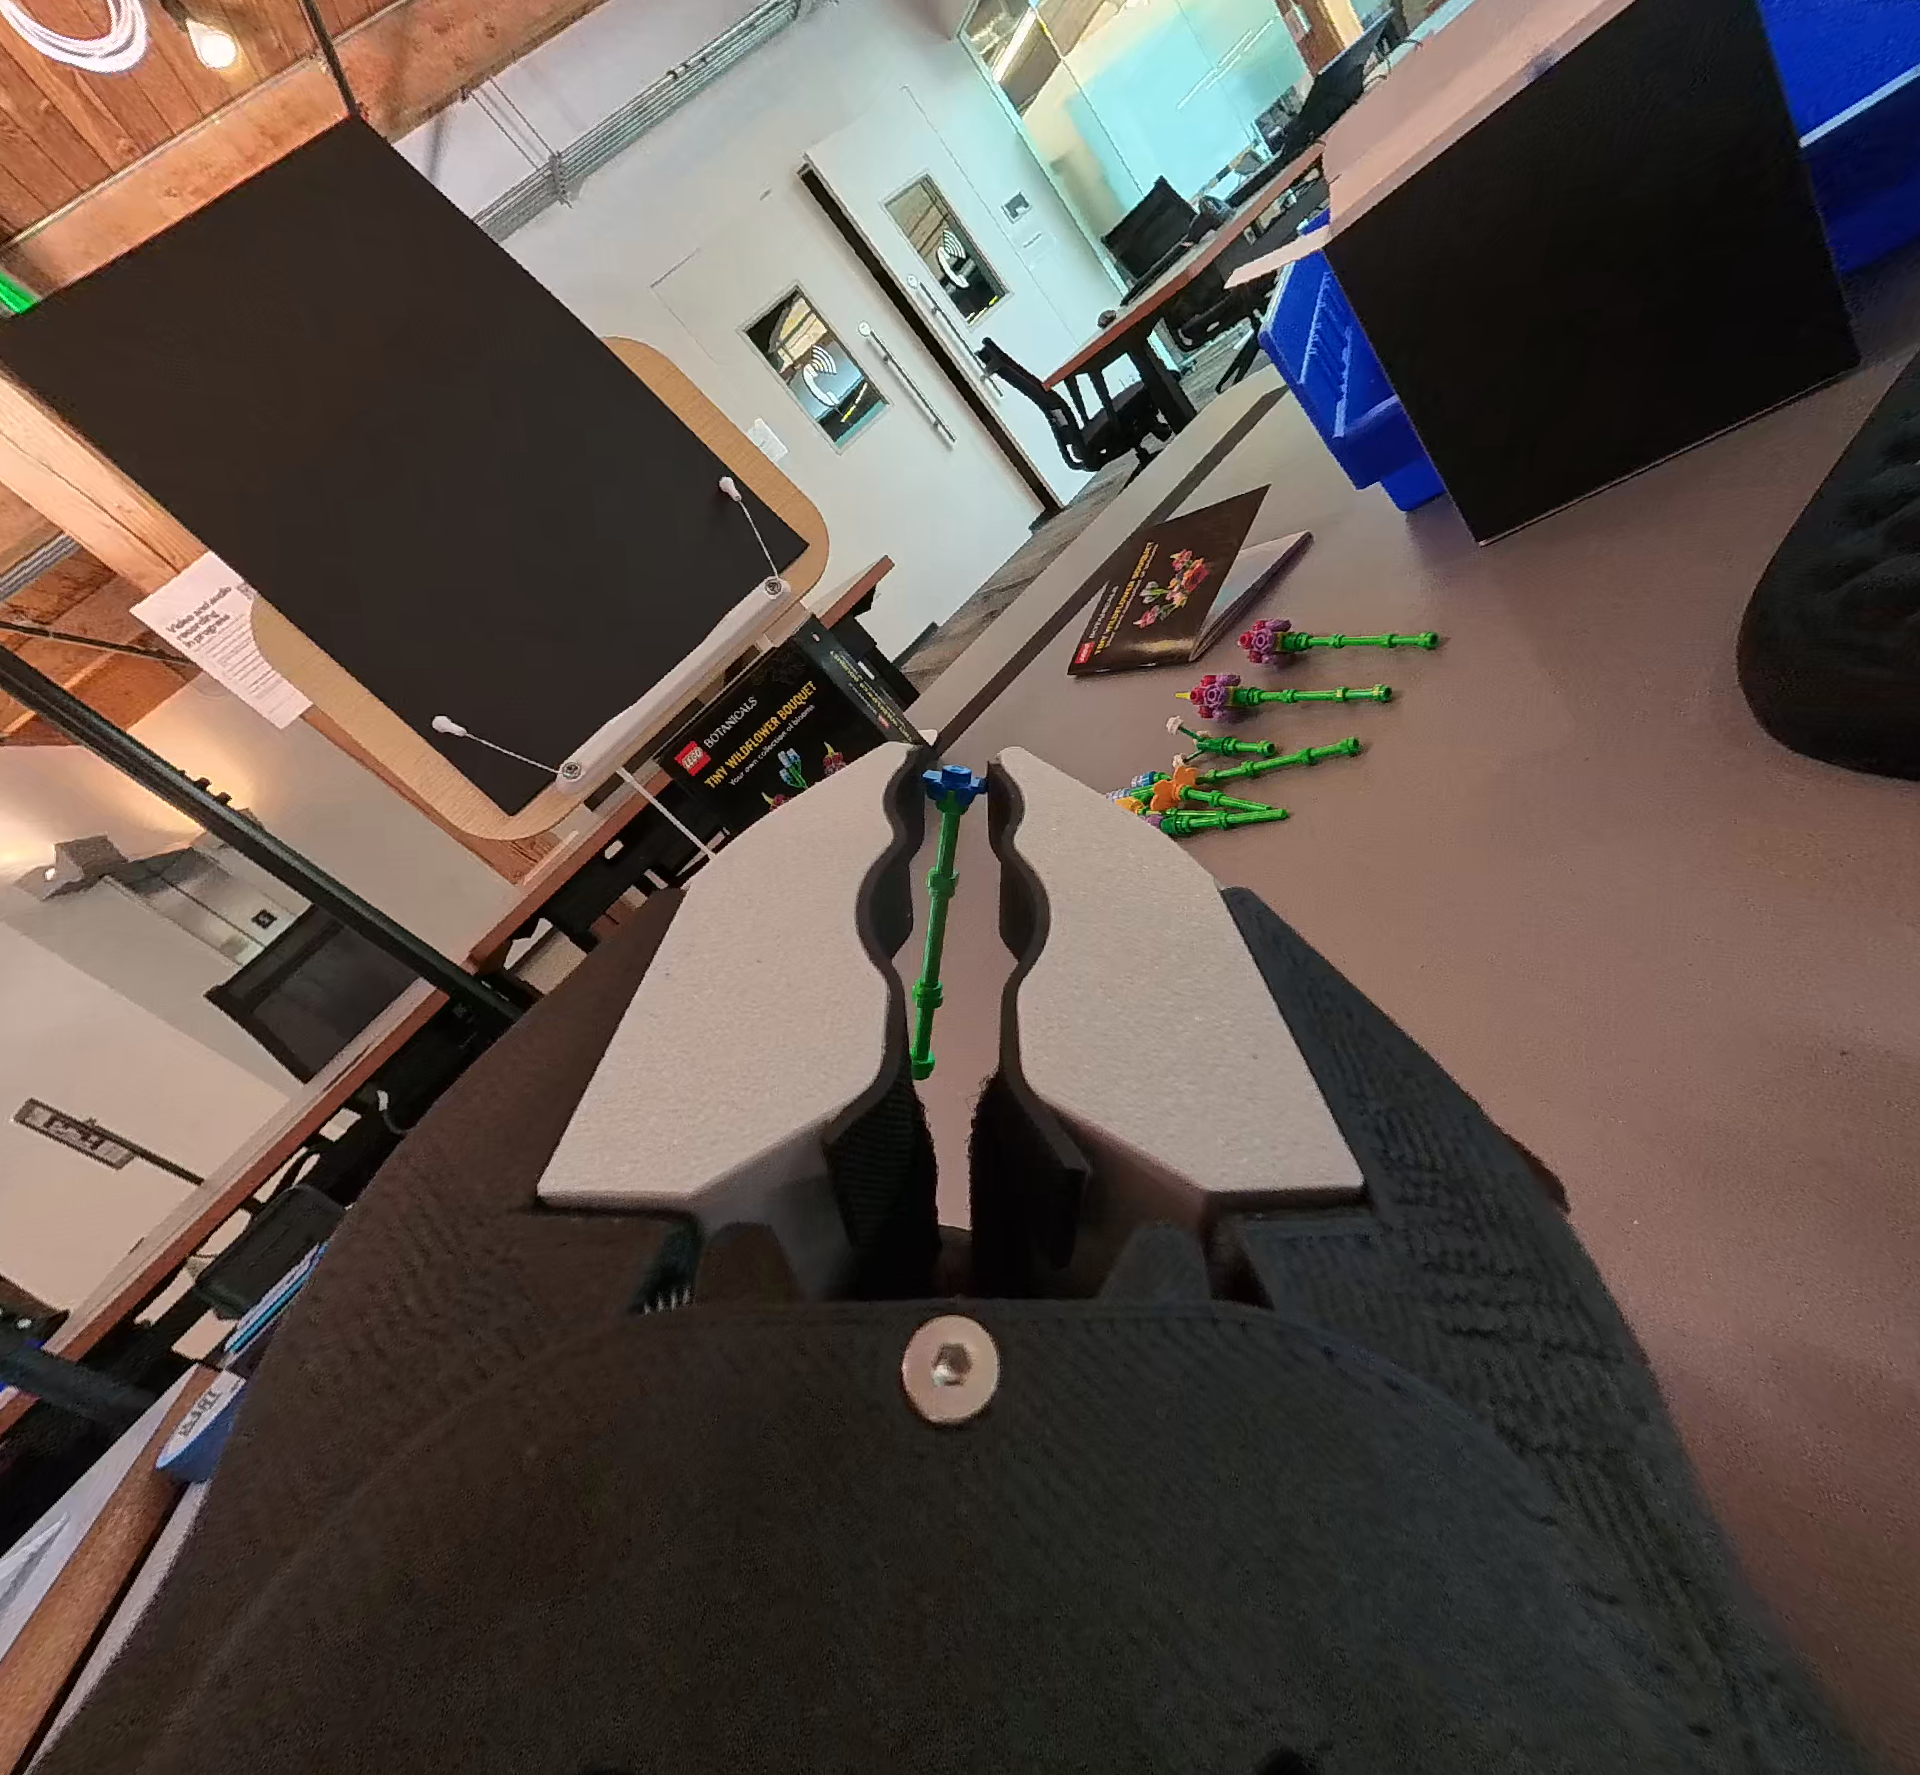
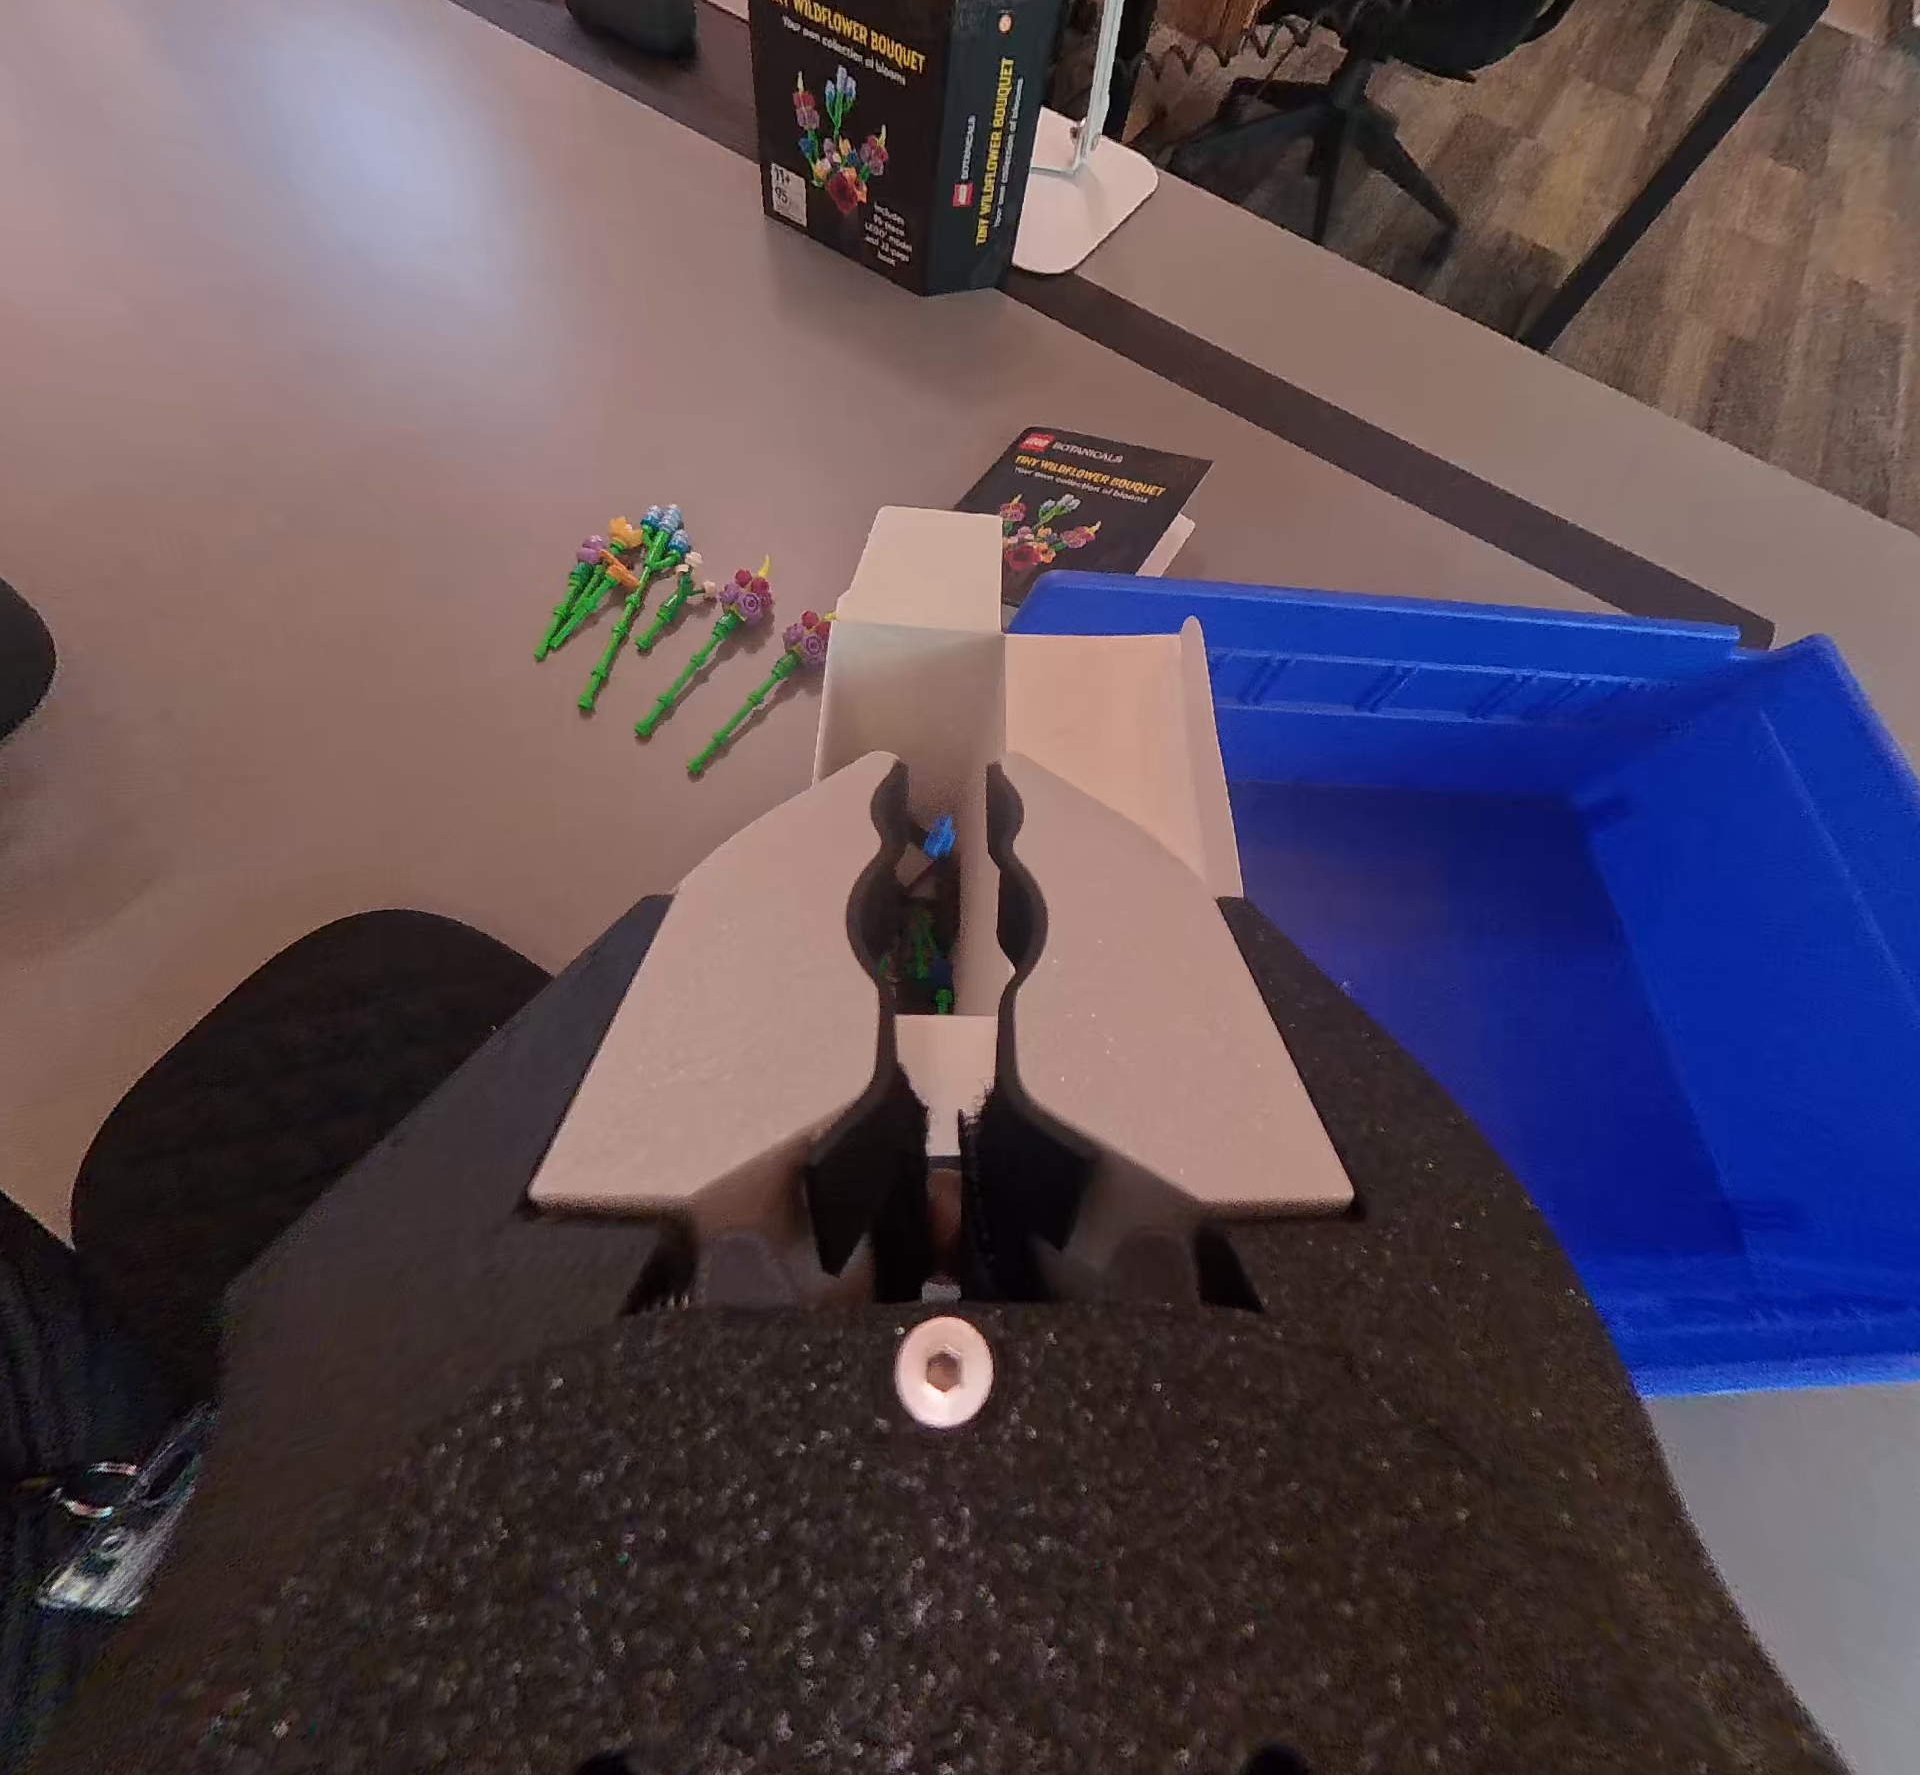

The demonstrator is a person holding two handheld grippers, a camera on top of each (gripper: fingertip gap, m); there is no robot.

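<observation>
Green plastic is showing between the grey fingers of my left gripper (image 1: 954,790): I am holding a toy flower (image 1: 940,894) with a blue head, its stem running lengthwise down the narrow gap while the head is sitting right at the fingertips, so the jaws are closing on it. Beyond it, on the grey-brown table (image 1: 1558,998), more toy flowers (image 1: 1278,749) are lying in a loose row, with a dark booklet (image 1: 1174,582) just past them and a black box (image 1: 1590,271) and blue bin (image 1: 1340,375) farther off to the right. My right gripper (image 2: 943,780) is hovering above that box (image 2: 914,645), whose pale flaps are standing open; its fingers are sitting a little apart and gripping nothing, and through the gap I am seeing small blue and green pieces (image 2: 928,936) lying inside. To its right the blue bin (image 2: 1558,894) is touching the box, and to its left the row of flowers (image 2: 675,613) is lying on the table.
</observation>
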